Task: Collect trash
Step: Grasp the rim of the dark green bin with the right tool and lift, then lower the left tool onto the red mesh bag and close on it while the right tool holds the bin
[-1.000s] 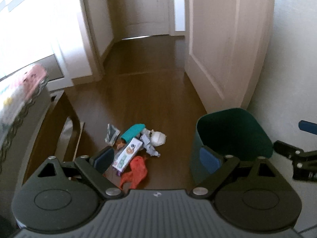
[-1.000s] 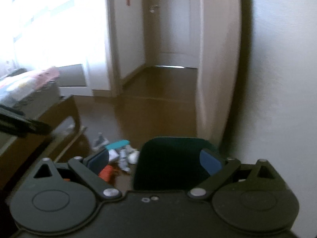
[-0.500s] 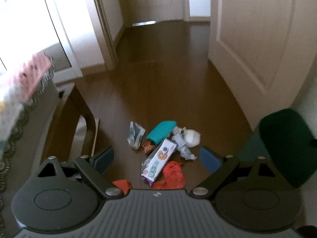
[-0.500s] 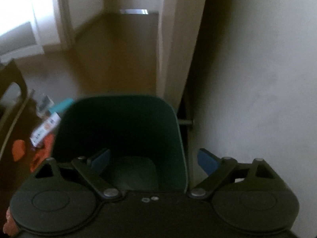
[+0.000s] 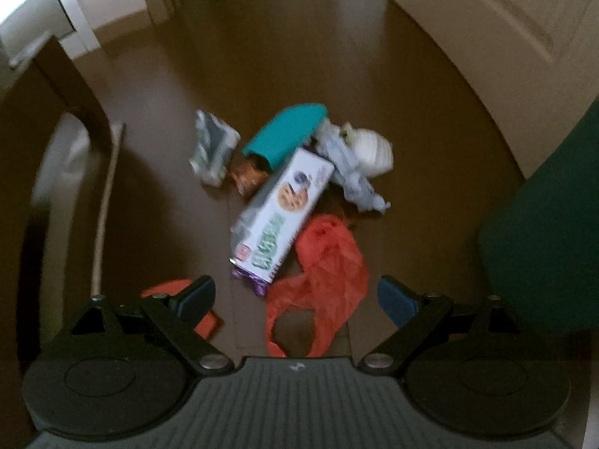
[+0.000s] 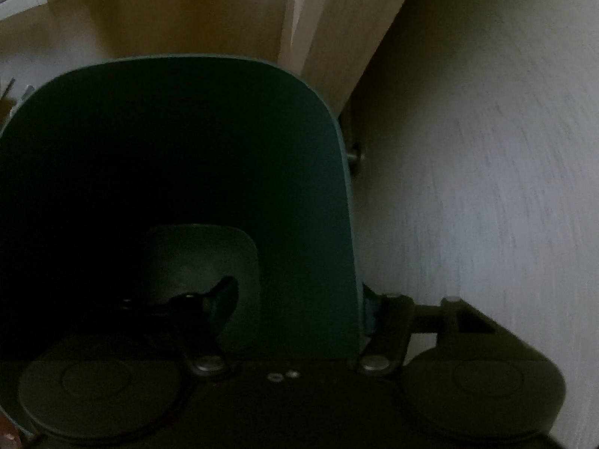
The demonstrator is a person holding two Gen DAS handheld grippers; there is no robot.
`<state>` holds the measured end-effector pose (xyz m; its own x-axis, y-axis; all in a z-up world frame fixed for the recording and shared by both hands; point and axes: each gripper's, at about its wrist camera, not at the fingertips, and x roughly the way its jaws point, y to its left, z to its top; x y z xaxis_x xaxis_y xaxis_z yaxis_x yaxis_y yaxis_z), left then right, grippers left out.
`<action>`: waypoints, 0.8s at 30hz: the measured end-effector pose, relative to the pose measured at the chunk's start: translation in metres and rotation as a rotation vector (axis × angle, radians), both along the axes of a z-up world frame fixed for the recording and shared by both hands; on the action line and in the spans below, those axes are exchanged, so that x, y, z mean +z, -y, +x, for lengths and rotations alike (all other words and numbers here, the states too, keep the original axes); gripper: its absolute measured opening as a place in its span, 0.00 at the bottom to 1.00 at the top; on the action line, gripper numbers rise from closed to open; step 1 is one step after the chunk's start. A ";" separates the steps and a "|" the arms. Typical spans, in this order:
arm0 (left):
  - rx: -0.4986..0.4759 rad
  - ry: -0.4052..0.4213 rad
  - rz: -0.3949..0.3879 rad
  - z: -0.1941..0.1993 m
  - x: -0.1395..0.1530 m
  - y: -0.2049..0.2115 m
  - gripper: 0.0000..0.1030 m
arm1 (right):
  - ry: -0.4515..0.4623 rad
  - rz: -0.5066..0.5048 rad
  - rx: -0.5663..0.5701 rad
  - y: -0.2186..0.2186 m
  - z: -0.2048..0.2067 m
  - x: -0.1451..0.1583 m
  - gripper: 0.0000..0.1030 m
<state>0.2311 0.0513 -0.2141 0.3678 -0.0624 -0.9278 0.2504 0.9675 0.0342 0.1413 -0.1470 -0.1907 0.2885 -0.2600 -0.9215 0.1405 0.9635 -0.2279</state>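
In the left wrist view, the left gripper (image 5: pixel 295 295) is hanging above a pile of trash on the brown floor (image 5: pixel 299 56), its blue-padded fingers (image 5: pixel 194 293) spread wide apart with nothing between them. Directly ahead is lying an orange plastic bag (image 5: pixel 329 262), crumpled and thin. Just beyond it, touching or overlapping its far edge, a white cookie box (image 5: pixel 284 202) is lying flat and slanted. Farther off are sitting a teal pouch (image 5: pixel 288 134), a white wad of paper (image 5: pixel 370 149), a greyish crumpled wrapper (image 5: pixel 355 179) and a small silvery packet (image 5: pixel 211 146) to the left. A second orange scrap (image 5: pixel 168 288) is peeking out from under the left finger. The green bin (image 5: pixel 543 232) is standing at the right edge.

The bag seems the nearest target; I would judge that the fingers should be straddling a bunched ridge of it and pinching low, since loose film slips and may drag the box along.

In the right wrist view, the right gripper (image 6: pixel 295 310) is straddling the bin's right wall (image 6: pixel 318 224): one finger is showing dark inside the bin, the other just outside the rim beside the pale wall (image 6: pixel 486 187). Whether they are actually pressing on the plastic I cannot tell. The bin's bottom looks empty. Steadying the bin here, close to the pile, looks sensible while the left drops items in.
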 end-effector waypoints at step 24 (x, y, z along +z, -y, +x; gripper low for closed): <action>-0.059 -0.098 0.092 0.041 -0.138 0.047 0.91 | -0.109 -0.047 -0.078 -0.136 -0.023 0.081 0.06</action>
